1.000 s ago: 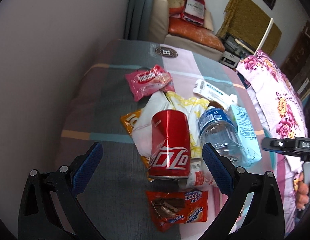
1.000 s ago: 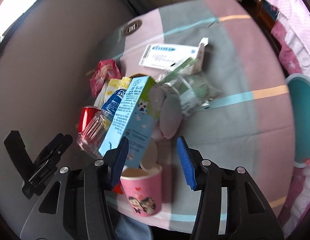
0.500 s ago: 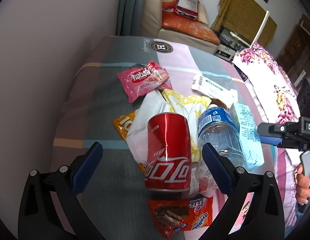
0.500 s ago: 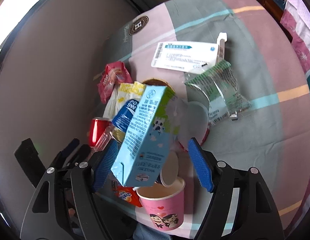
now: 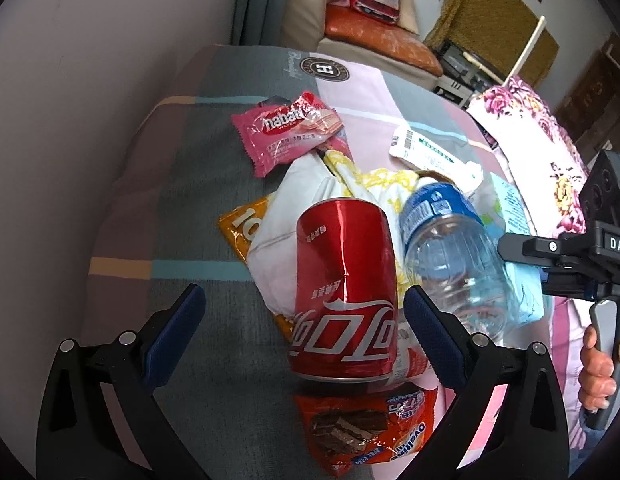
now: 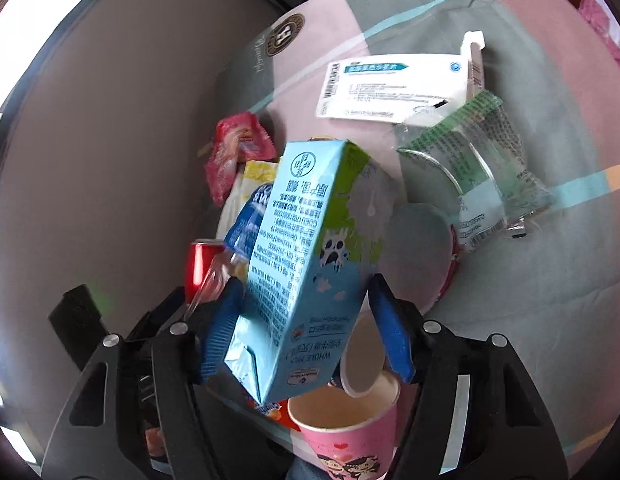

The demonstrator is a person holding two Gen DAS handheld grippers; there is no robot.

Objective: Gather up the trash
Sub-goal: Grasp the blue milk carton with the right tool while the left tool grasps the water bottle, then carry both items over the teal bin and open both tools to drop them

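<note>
1. The left gripper [image 5: 300, 330], at the bottom of the left wrist view, stands wide open; its blue pads flank a dented red cola can [image 5: 343, 300] without touching it.
2. The can lies on a crumpled white and yellow wrapper [image 5: 306, 200] at the frame's centre, with a clear plastic water bottle with a blue label [image 5: 453, 256] just beside it on the right.
3. A pink wafer packet [image 5: 288, 130] lies above the pile; an orange chocolate-wafer packet [image 5: 369, 428] lies below the can.
4. In the right wrist view, the right gripper [image 6: 306, 332] has a light-blue milk carton [image 6: 306, 264] between its blue pads; its jaws have just been closing, but whether the pads press the carton I cannot tell.
5. A pink paper cup [image 6: 349, 428] stands open at bottom centre, below the carton.
6. A white medicine box [image 6: 393, 84] lies upper right, touching a clear green-printed plastic bag [image 6: 477, 172] below it.
7. Everything rests on a striped pink and grey cloth [image 6: 529, 300].
</note>
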